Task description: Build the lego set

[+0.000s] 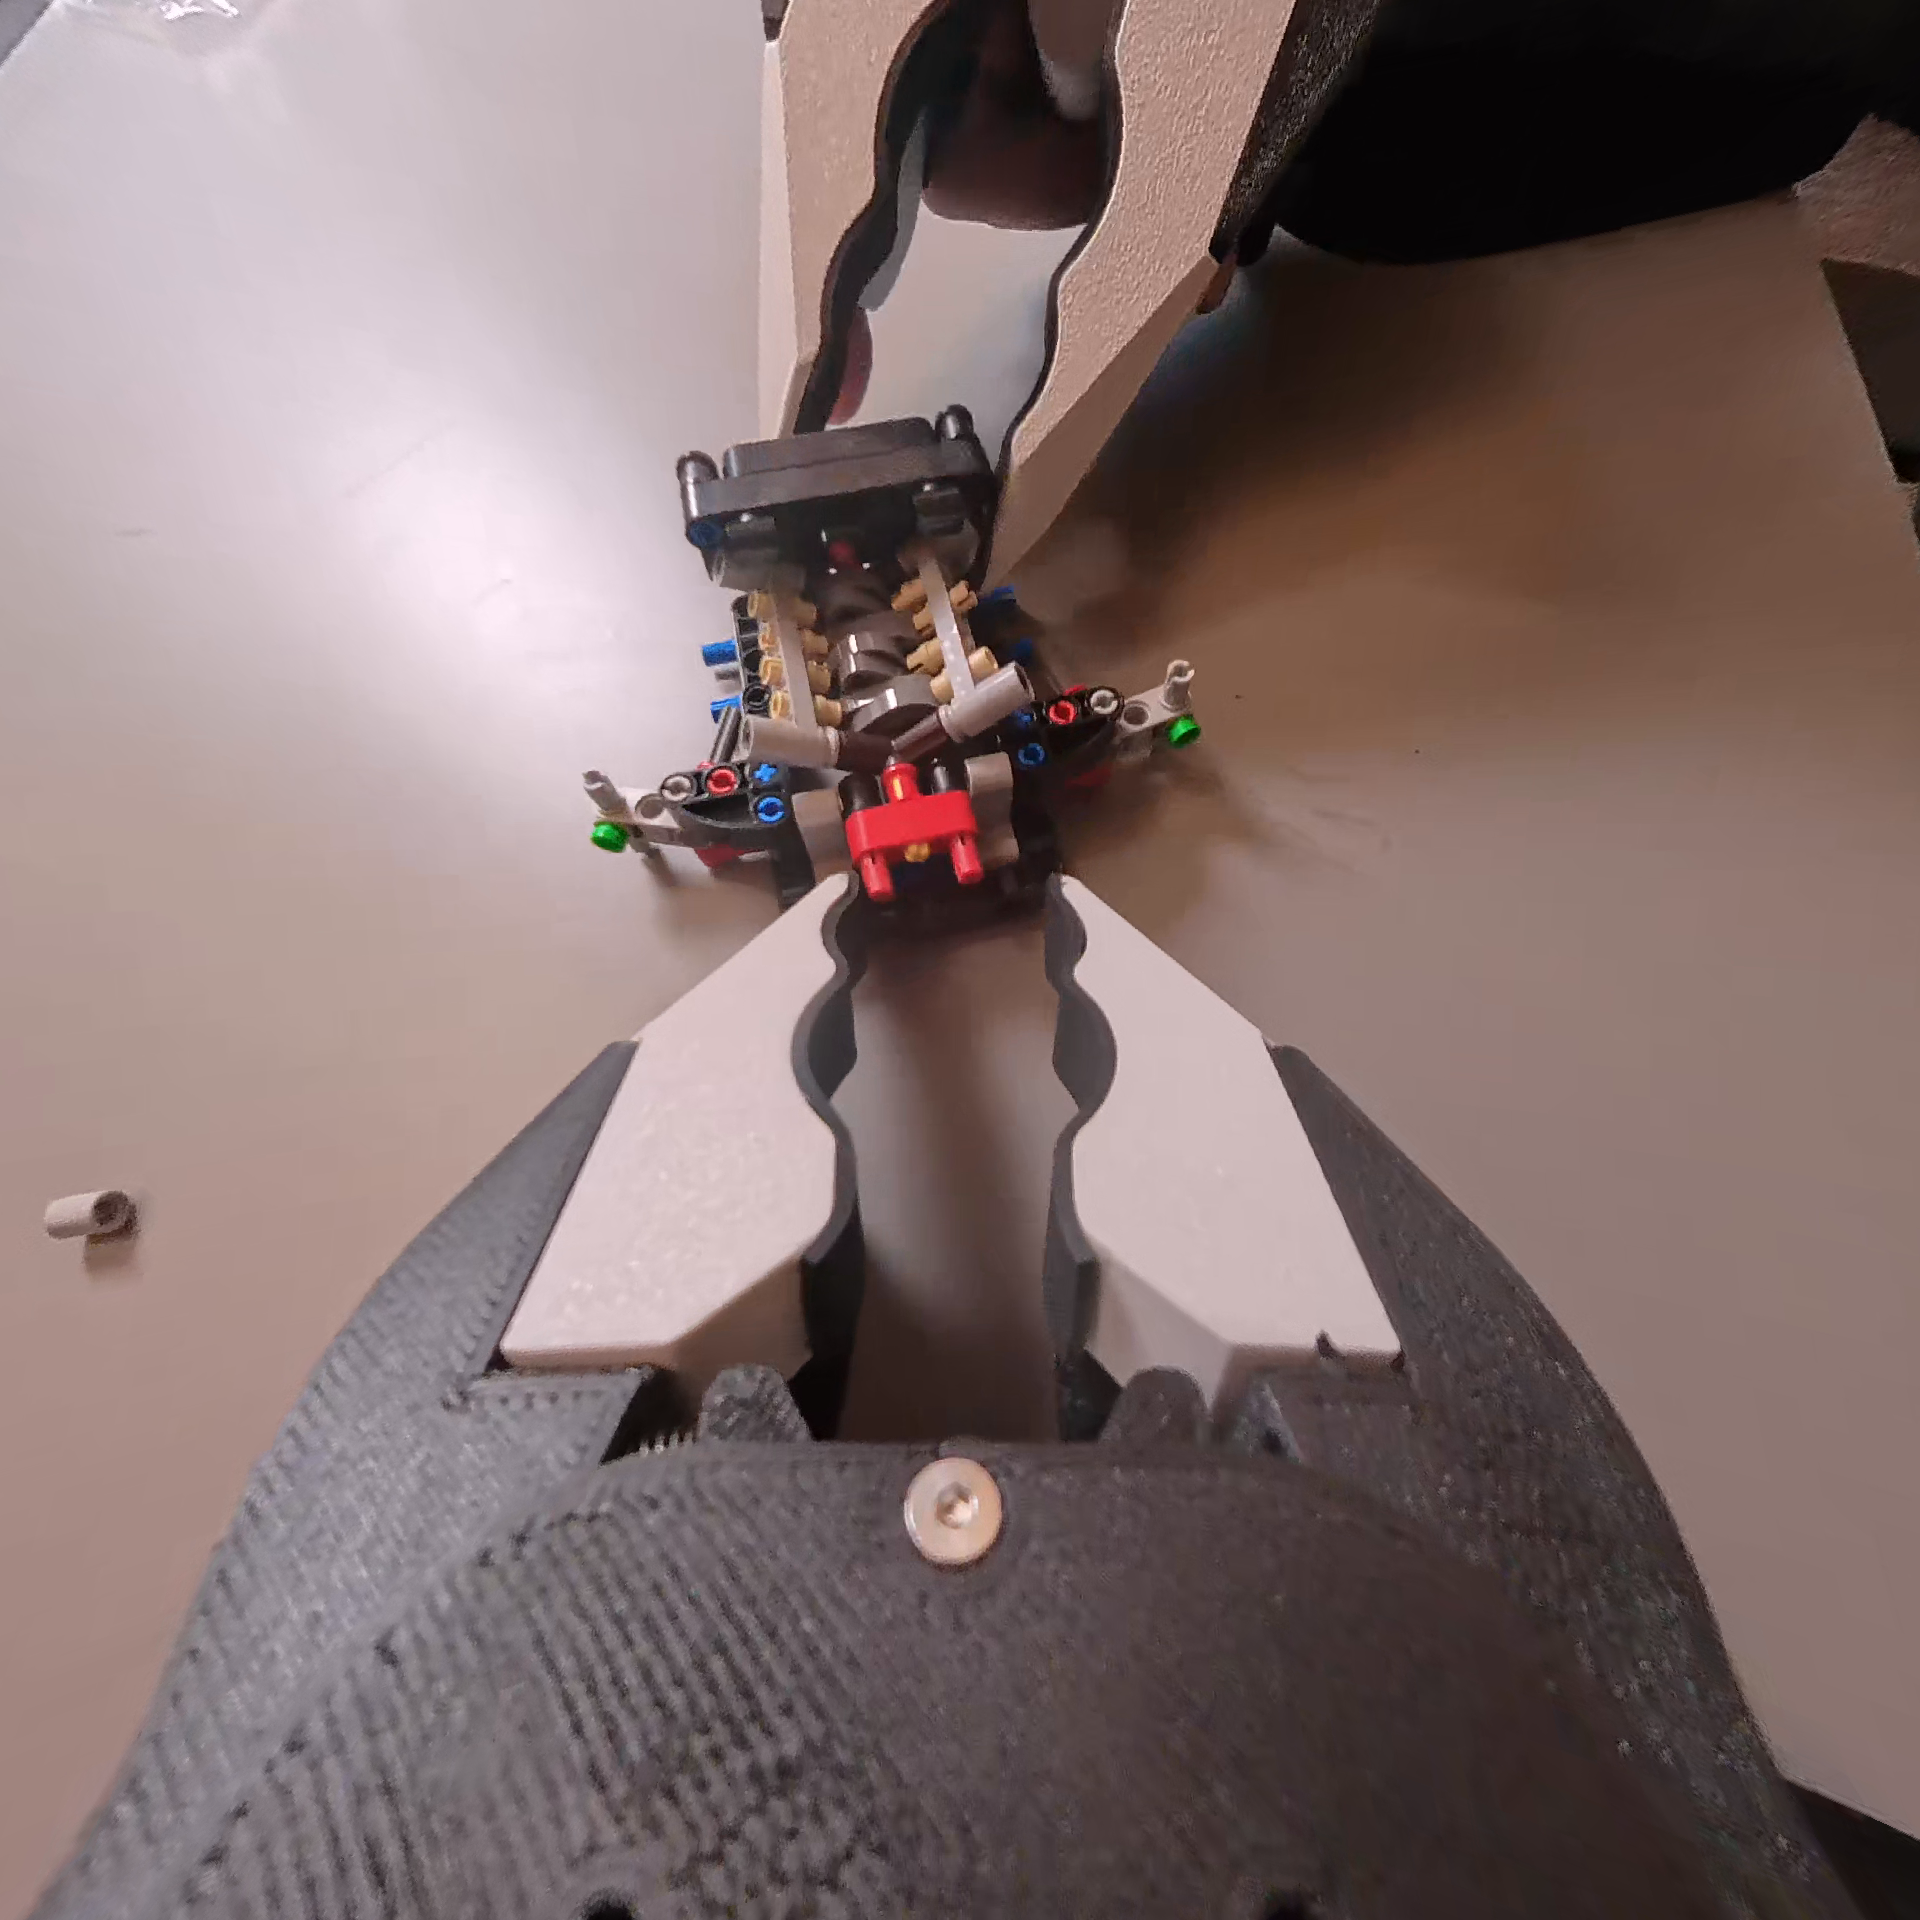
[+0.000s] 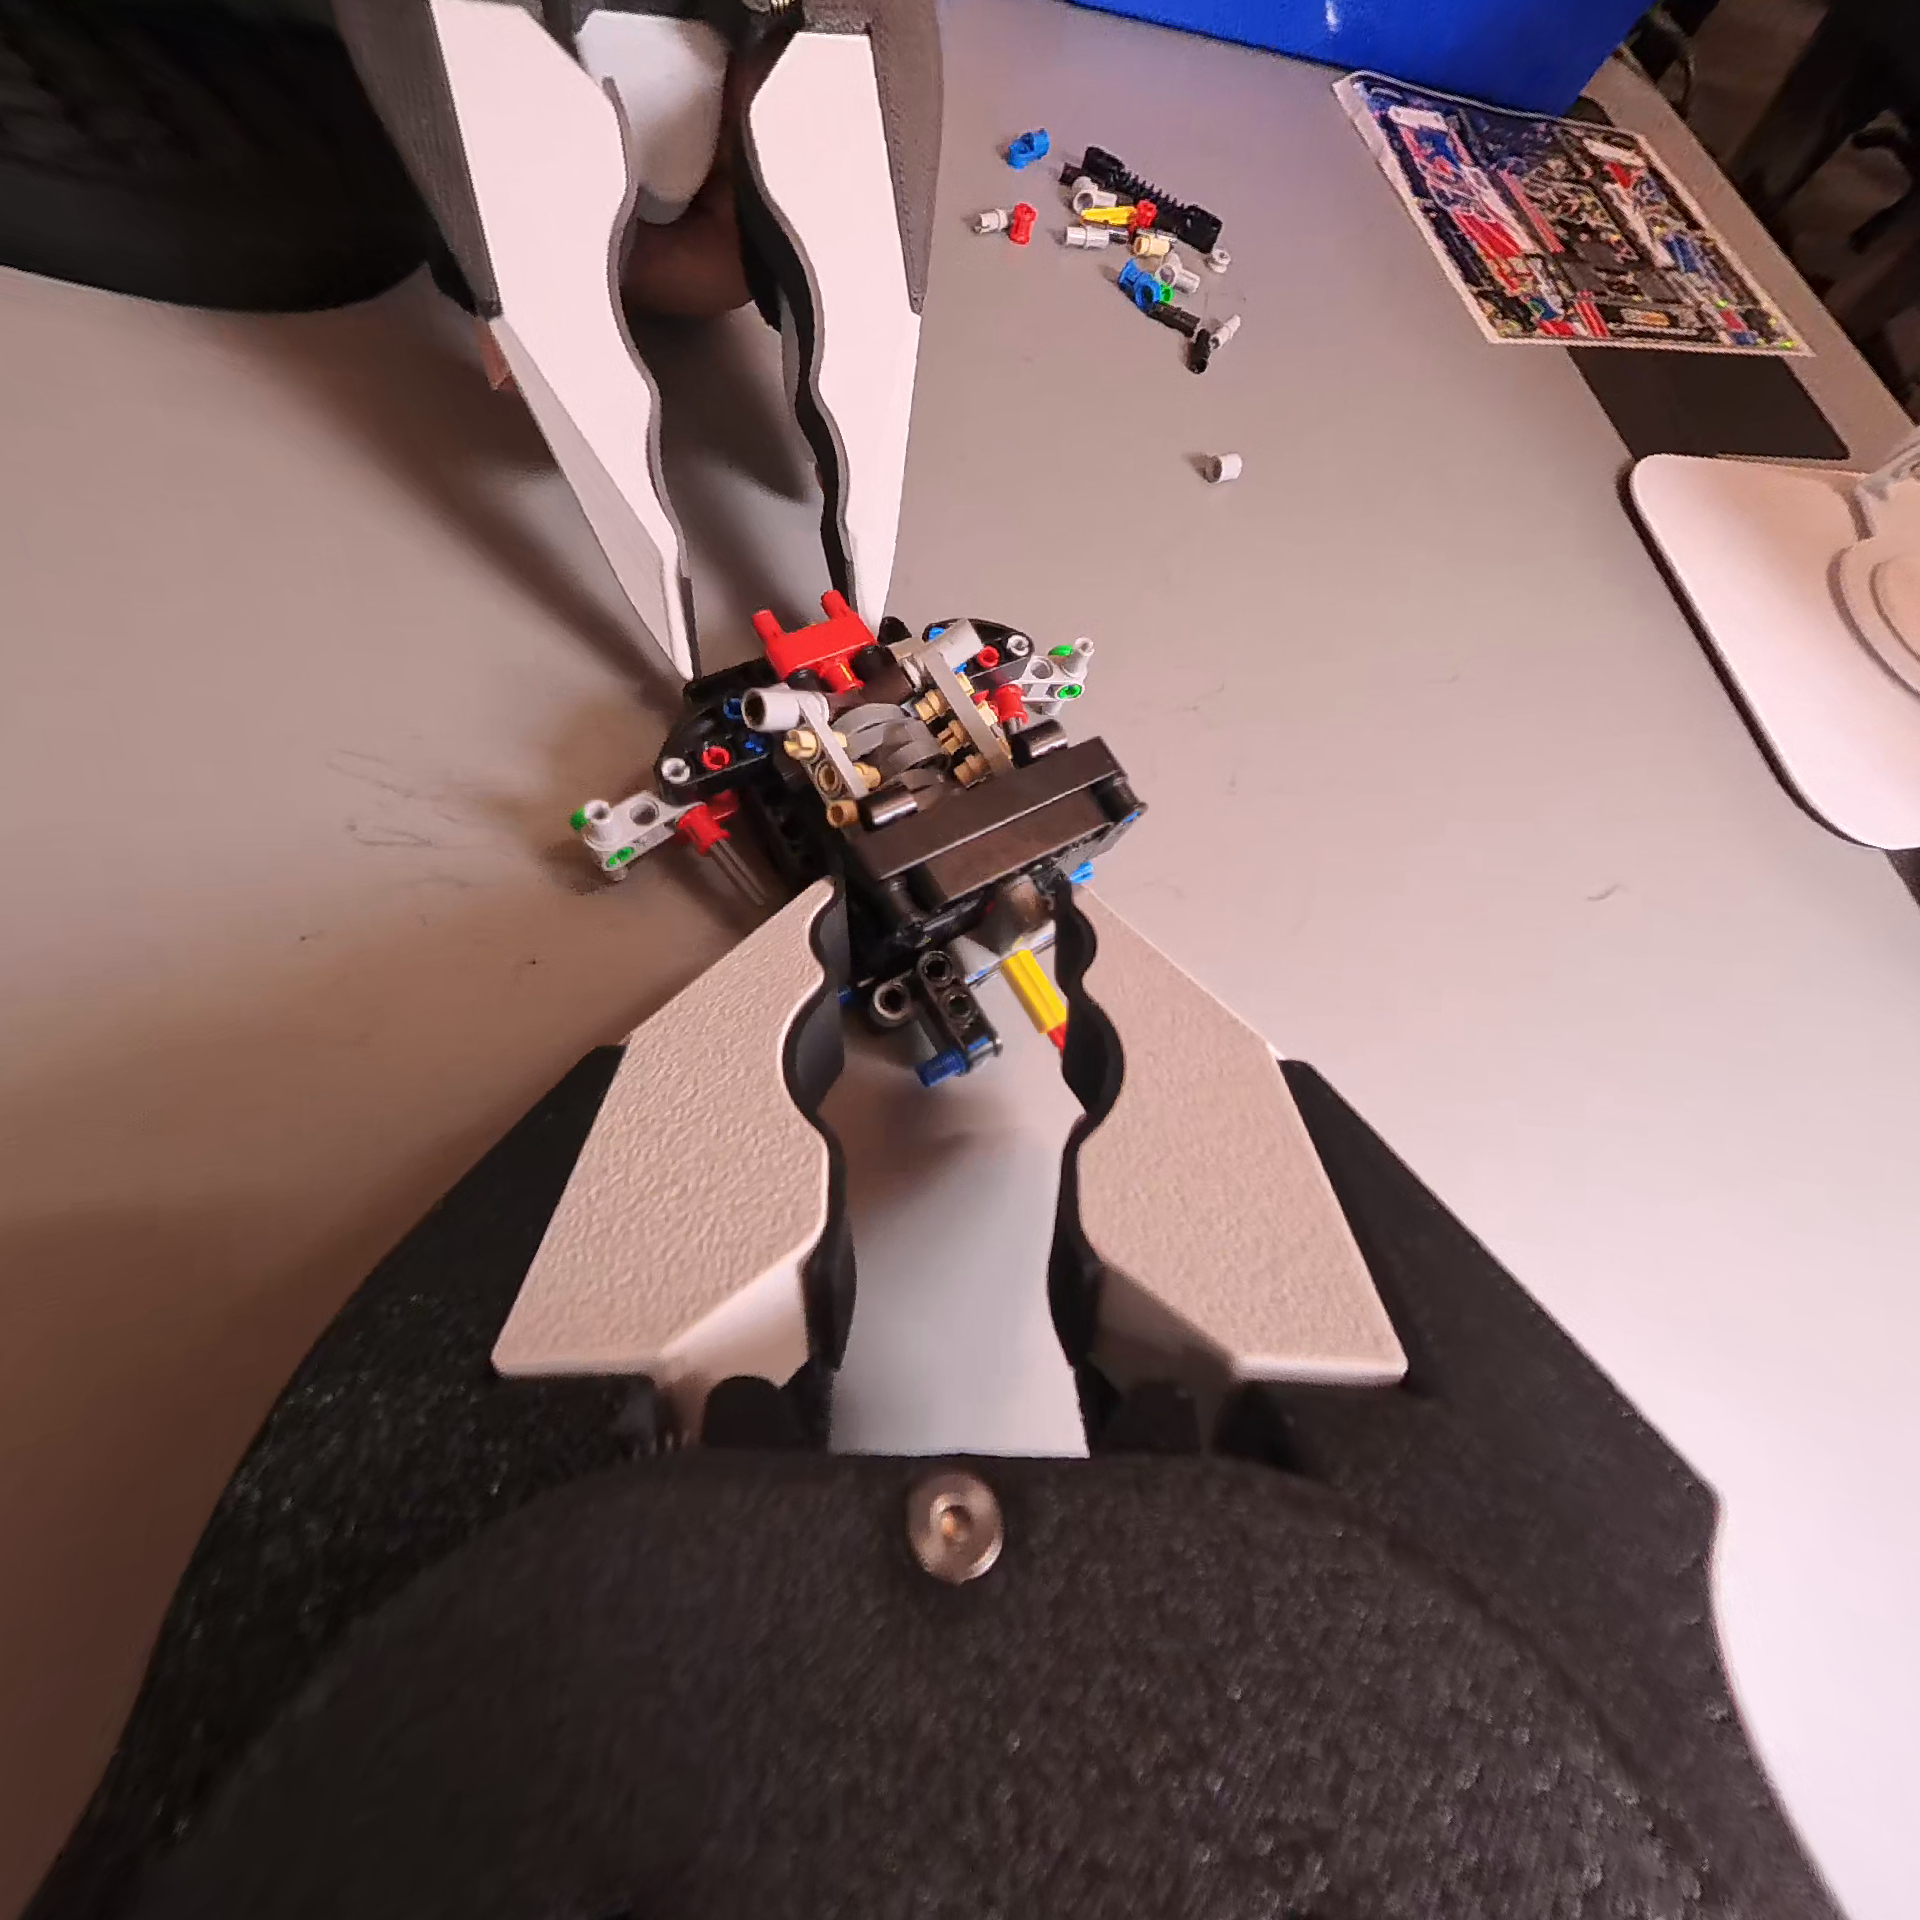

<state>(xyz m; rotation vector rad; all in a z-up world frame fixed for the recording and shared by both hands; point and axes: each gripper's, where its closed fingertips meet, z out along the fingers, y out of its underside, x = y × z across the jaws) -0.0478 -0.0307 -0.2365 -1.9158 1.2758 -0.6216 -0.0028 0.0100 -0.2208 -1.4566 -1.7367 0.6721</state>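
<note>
The lego assembly (image 1: 862,665) is a black Technic chassis with grey beams, tan pins, green-tipped arms on both sides and a red connector (image 1: 912,826) at one end. It rests on the table between both grippers. My left gripper (image 1: 948,891) is closed on the red-connector end. My right gripper (image 1: 902,442) comes in from the far side at the black frame (image 1: 842,473). In the right wrist view my right gripper (image 2: 948,899) clamps the assembly (image 2: 935,758) below the black frame, beside a yellow axle (image 2: 1032,987). The left gripper (image 2: 779,634) holds the far end.
A pile of loose lego pieces (image 2: 1132,229) lies at the back, with an instruction booklet (image 2: 1558,208) to its right. A single grey bush (image 2: 1223,467) sits nearer. A white stand base (image 2: 1766,623) is at the right edge. A loose grey connector (image 1: 91,1214) lies to the left. Tip to tip, the grippers are about 7 cm apart.
</note>
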